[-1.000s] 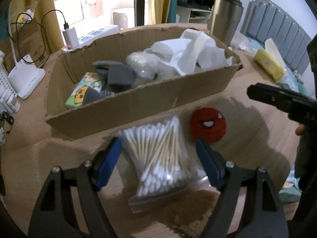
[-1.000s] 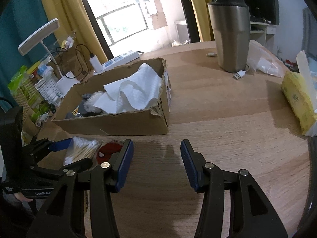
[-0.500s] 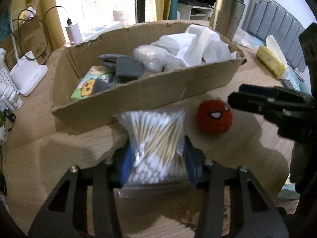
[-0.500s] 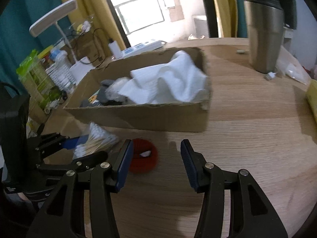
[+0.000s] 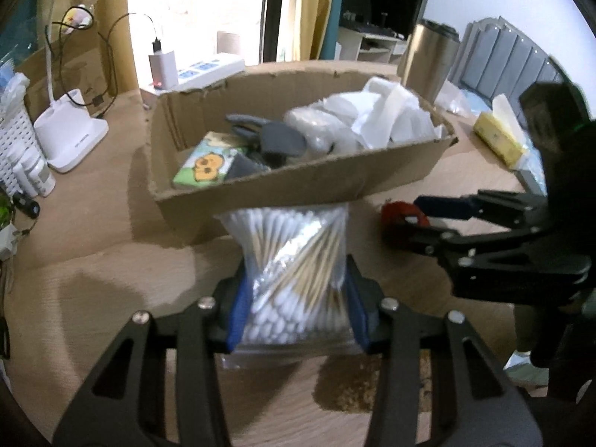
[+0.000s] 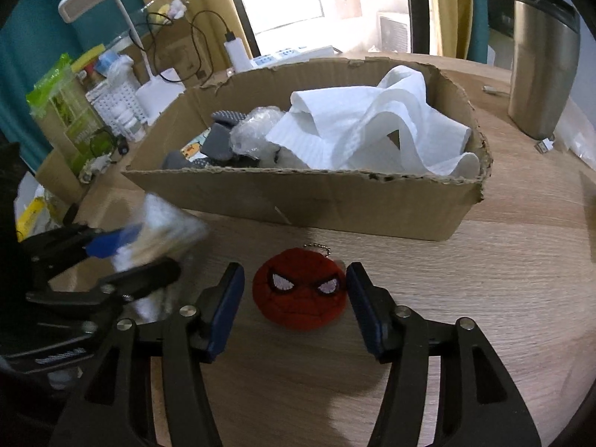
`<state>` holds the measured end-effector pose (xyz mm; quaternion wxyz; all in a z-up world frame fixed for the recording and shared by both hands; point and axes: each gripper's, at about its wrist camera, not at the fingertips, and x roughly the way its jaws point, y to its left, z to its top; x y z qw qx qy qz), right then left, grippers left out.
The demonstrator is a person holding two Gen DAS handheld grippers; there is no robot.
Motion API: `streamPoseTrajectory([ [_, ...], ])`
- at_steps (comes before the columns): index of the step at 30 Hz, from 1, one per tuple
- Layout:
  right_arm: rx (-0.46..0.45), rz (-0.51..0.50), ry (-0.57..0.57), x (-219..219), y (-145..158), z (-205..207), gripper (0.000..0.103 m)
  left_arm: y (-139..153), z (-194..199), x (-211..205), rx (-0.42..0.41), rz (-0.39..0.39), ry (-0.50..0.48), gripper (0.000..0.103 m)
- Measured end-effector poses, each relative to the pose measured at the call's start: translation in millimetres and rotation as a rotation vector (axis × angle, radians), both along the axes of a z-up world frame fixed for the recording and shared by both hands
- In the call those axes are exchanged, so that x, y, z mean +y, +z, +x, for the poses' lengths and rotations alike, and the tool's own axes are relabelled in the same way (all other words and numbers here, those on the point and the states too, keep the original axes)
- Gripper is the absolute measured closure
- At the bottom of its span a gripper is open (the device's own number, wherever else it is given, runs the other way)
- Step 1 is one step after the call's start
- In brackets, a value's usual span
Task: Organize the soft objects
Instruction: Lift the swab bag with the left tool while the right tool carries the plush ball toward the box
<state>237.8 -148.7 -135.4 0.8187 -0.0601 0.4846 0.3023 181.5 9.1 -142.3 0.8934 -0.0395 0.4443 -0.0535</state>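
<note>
Left wrist view shows the left gripper (image 5: 298, 309) clenched on a clear plastic bag of cotton swabs (image 5: 294, 260) just before the brown cardboard box (image 5: 298, 186), while the right gripper (image 6: 294, 298), jaws opening, straddles the round red plush keychain (image 6: 300, 292) untouched; the slippery bag could slide out.

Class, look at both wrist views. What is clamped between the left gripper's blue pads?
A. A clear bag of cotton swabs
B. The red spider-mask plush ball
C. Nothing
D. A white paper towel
A: in the left wrist view the left gripper pinches the bag of cotton swabs, pads pressing on both sides.
</note>
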Motion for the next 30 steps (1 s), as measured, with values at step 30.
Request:
streamPoseTrajectory([
  [30, -0.061, 0.043, 0.011, -14.8, 36.0, -9.3, 0.052, 56.1, -20.1, 3.3, -0.153, -0.011, 0.004, 0.057],
])
